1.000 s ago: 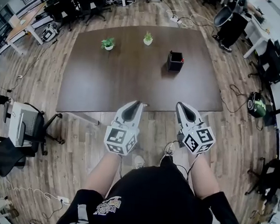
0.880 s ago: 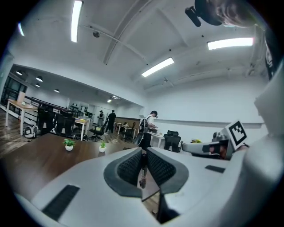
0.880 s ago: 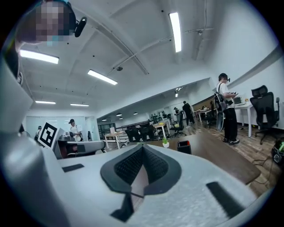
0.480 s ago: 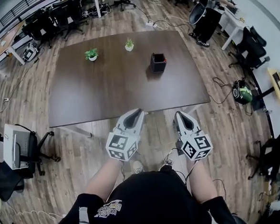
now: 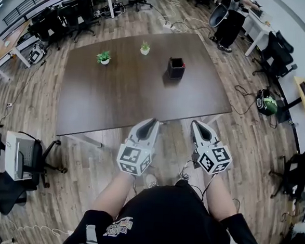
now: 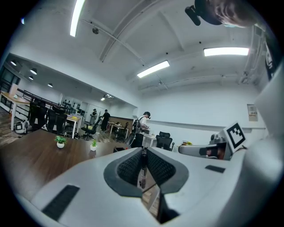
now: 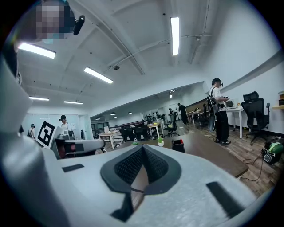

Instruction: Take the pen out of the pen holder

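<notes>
A black pen holder point(image 5: 176, 68) stands upright on the far right part of a dark brown table point(image 5: 118, 95). It also shows small in the right gripper view point(image 7: 178, 145). Its contents are too small to make out. My left gripper point(image 5: 152, 123) and right gripper point(image 5: 196, 125) are held side by side at the table's near edge, far short of the holder. Both point level toward the table. In each gripper view the jaws are shut with nothing between them: left gripper point(image 6: 143, 153), right gripper point(image 7: 142, 149).
Two small potted plants point(image 5: 103, 57) point(image 5: 145, 48) stand at the table's far left side. Office chairs point(image 5: 19, 159) and desks ring the table on a wooden floor. Cables and a green object point(image 5: 267, 102) lie to the right. People stand in the background point(image 7: 218, 111).
The head view has swung, so the table sits a little further left and higher in it. Both grippers shifted slightly with the person and stay shut, side by side.
</notes>
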The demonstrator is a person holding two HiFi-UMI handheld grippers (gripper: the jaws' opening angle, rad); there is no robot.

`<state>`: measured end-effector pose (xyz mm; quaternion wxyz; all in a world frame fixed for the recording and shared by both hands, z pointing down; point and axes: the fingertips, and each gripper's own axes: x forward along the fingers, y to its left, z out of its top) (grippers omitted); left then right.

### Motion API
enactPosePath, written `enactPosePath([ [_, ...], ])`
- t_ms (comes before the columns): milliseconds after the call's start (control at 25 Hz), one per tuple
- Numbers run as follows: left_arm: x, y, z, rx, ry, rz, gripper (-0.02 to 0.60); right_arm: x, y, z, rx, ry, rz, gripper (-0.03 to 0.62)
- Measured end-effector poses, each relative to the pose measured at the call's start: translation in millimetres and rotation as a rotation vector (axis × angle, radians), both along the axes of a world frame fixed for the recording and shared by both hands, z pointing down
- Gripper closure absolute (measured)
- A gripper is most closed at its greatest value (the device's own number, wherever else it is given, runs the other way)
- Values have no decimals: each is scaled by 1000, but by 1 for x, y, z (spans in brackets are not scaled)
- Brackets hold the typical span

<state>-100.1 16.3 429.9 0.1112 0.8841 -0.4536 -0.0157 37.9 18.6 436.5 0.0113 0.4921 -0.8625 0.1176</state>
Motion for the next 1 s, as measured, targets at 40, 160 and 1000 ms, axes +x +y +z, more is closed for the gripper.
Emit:
enactPosePath([
  [40,-1,0,0,1,0,-2,552,-1,0,0,-1,1,-1,589],
  [160,-1,1,-1,3,-1,-4,552,-1,0,2,-6,4,1,589],
  [1000,3,14,-10,21,-2,-7,552,1,12,-7,15,1,-11,589],
])
